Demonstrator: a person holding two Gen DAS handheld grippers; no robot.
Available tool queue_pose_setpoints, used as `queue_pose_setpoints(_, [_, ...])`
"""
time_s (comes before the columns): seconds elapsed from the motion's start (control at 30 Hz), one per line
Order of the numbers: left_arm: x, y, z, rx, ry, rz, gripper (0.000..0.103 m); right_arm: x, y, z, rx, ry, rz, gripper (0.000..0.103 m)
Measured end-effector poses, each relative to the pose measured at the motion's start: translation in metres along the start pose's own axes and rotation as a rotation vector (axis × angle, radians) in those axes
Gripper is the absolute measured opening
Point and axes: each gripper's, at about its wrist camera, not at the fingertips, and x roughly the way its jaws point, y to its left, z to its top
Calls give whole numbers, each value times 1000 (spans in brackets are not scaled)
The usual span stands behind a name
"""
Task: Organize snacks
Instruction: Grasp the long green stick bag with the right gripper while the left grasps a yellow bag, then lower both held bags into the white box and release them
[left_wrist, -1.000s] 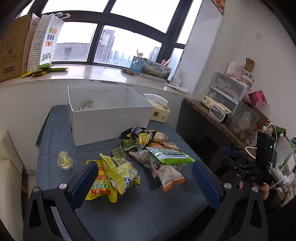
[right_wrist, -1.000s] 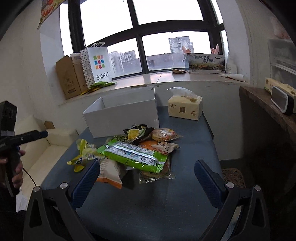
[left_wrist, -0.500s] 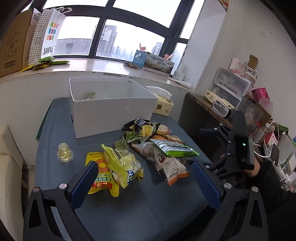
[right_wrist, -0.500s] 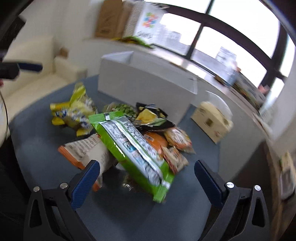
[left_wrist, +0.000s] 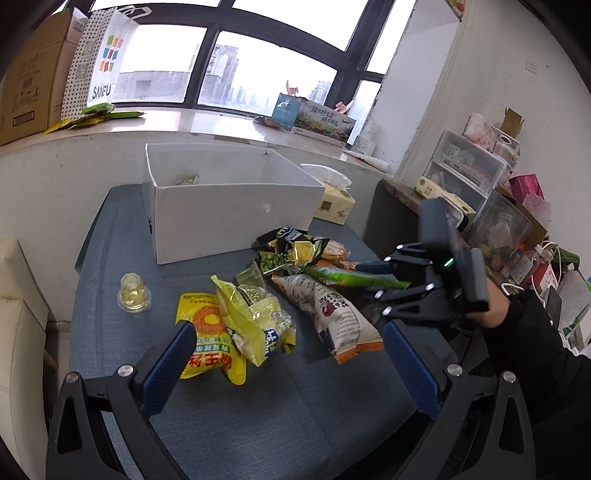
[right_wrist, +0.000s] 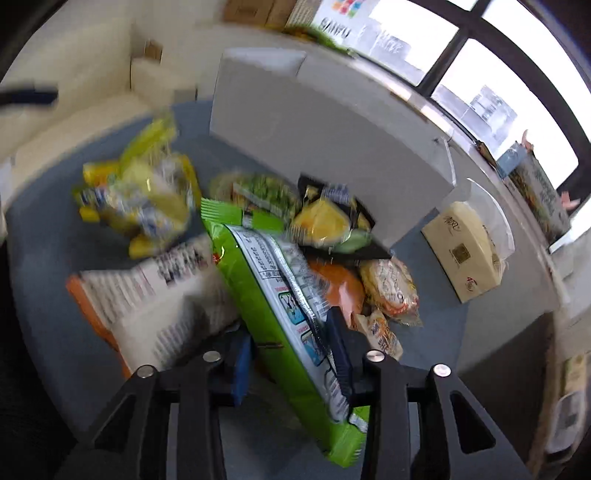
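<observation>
A pile of snack bags lies on the blue table (left_wrist: 258, 424) in front of an open white box (left_wrist: 236, 218). My right gripper (right_wrist: 291, 354) is closed around a long green snack bag (right_wrist: 280, 306); the left wrist view shows that bag (left_wrist: 351, 278) edge-on between its fingers. My left gripper (left_wrist: 288, 362) is open and empty, hovering near the table's front edge just before a yellow bag (left_wrist: 251, 317) and a yellow-orange packet (left_wrist: 205, 343). An orange-and-white bag (left_wrist: 332, 317) lies beside them.
A small clear jelly cup (left_wrist: 133, 297) stands at the table's left. A tissue box (left_wrist: 334, 206) sits right of the white box, which holds one small packet (left_wrist: 186, 180). Shelves and plastic drawers (left_wrist: 465, 173) crowd the right wall. A cream sofa (left_wrist: 18, 332) is at left.
My right gripper came in from the right side, dropped to the pile and closed on the long green bag. My left gripper stayed open and drifted slightly closer to the table.
</observation>
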Motion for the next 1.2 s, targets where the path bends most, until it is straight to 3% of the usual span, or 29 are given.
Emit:
queue_pose_setpoints(0.17, [13,7,-2,-39,29,-2,103,-38,-31,-3,235,-120,91,14])
queue_pose_setpoints(0.43, [49,15,-3,-90,112,7,103,-68,-59,-29,551,-260,294,13])
queue_pose_setpoints(0.6, [83,25,3,-143,168,-3,103,-87,-53,-53,680,-350,318,13])
queue_pose_setpoints(0.67, [98,32,7,-181,208,27,103,-93,-50,-63,715,-381,339,13])
queue_pose_setpoints(0.83, [125,39,17,-234,274,32,102,-100,-41,-74,735,-397,357,13])
queue_pose_setpoints(0.9, [137,44,18,-258,303,23,85,-100,-41,-75,738,-405,366,13])
queue_pose_setpoints(0.93, [141,47,17,-279,315,6,47,-100,-41,-75,742,-412,368,13])
queue_pose_setpoints(1.0, [143,51,15,-302,313,-24,36,-98,-40,-76,747,-416,377,13])
queue_pose_setpoints(1.2, [87,19,23,-161,133,-58,29,-95,-35,-77,756,-417,396,13])
